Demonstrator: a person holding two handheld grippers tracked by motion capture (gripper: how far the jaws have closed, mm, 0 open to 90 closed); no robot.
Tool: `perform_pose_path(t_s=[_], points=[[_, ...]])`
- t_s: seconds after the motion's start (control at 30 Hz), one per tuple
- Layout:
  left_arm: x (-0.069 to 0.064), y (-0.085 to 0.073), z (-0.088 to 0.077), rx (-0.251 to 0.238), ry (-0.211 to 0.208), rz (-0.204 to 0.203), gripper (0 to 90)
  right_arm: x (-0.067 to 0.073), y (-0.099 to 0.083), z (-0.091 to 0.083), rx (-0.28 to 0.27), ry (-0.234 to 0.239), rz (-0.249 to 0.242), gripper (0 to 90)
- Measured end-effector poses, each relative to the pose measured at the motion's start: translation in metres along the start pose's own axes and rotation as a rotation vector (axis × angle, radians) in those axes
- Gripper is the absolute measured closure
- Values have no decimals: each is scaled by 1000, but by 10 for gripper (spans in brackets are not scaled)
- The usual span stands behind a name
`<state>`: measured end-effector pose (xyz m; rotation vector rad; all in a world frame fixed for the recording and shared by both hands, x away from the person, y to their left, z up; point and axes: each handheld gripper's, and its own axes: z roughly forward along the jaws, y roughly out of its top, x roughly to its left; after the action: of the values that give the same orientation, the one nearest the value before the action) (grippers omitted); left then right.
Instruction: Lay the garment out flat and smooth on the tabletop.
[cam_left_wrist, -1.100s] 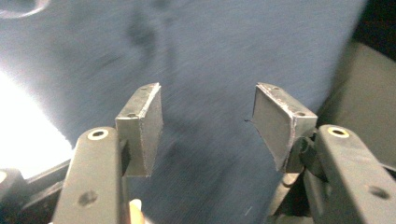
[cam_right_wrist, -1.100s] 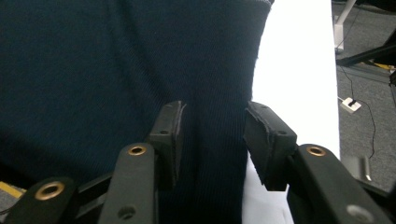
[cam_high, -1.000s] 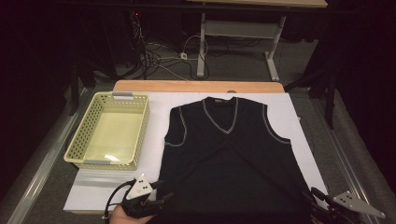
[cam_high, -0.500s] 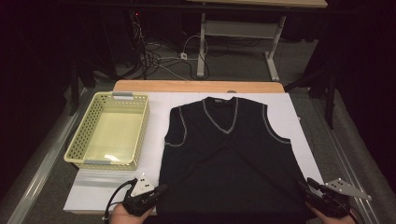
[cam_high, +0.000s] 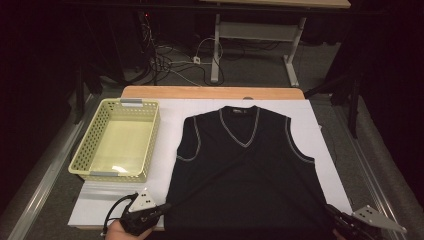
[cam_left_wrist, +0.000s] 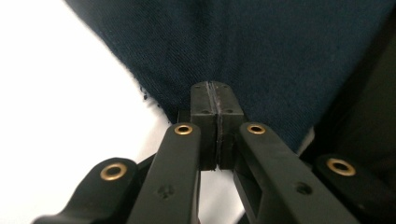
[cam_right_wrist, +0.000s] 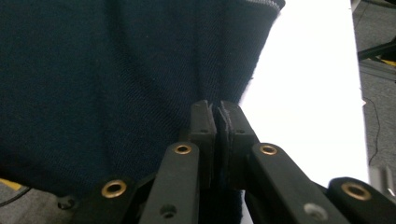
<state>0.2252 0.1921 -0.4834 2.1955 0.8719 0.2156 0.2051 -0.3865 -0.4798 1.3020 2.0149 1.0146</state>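
A white worktop (cam_high: 325, 150) carries a dark sleeveless vest (cam_high: 245, 175) spread flat, front up, its V-neck toward the far edge and its hem along the near edge; a pale yellow basket (cam_high: 82, 155) sits at the worktop's left edge, well apart from the vest; the left gripper (cam_high: 161, 207) is at the near-left hem corner, its jaws having just closed, clenched on the vest's cloth (cam_left_wrist: 261, 56); the right gripper (cam_high: 334, 220) is at the near-right hem corner, its jaws likewise just closed and pinching the hem (cam_right_wrist: 140, 70).
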Motion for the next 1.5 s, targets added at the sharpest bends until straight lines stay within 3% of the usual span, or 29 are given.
perform_pose_path(t_s=[0.1, 0.2, 0.23, 0.27, 0.33, 0.43, 0.57, 0.7, 0.8, 0.93, 1.0, 1.13, 1.17, 1.2, 1.3, 1.4, 1.5], points=[[-5, -8, -12, -23, -25, 1, 875, 2, -4, -13, 6, -4, -4, 860], [-12, -11, -12, -18, -21, 29, 865, 5, -11, -20, 21, 3, 1, 844], [-13, -10, -11, -32, -31, 22, 833, 6, -11, -21, 17, 4, 3, 819], [-13, -7, -10, -54, -46, 12, 736, 7, -11, -22, 7, 9, 9, 769], [-12, 6, -7, -101, -42, 21, 644, 8, -9, -23, -9, 16, 26, 683], [-7, 40, 5, -154, -30, 43, 562, 8, -6, -21, -30, 13, 22, 662], [11, 90, 36, -214, -7, 5, 545, 9, 0, -16, -45, 22, 20, 659], [40, 133, 76, -171, 79, -8, 570, 11, 3, -11, -51, 47, 0, 657], [66, 159, 103, -150, 152, -61, 569, 14, 4, -9, -53, 69, -10, 651], [100, 191, 125, -110, 301, -98, 530, 16, 7, -10, -71, 88, -21, 647], [114, 199, 135, -85, 337, -118, 513, 18, 8, -10, -74, 95, -22, 645], [134, 200, 155, 5, 374, -121, 532, 22, 9, -10, -72, 94, -43, 644], [138, 198, 158, 25, 365, -114, 652, 22, 9, -10, -70, 96, -44, 644], [141, 198, 160, 34, 371, -115, 702, 22, 9, -10, -71, 100, -44, 644], [151, 201, 161, 41, 378, -117, 876, 22, 10, -9, -75, 104, -35, 645], [156, 202, 161, 35, 352, -117, 879, 23, 10, -8, -75, 107, -34, 645], [159, 201, 159, -1, 339, -142, 876, 23, 11, -7, -72, 106, -33, 644]])
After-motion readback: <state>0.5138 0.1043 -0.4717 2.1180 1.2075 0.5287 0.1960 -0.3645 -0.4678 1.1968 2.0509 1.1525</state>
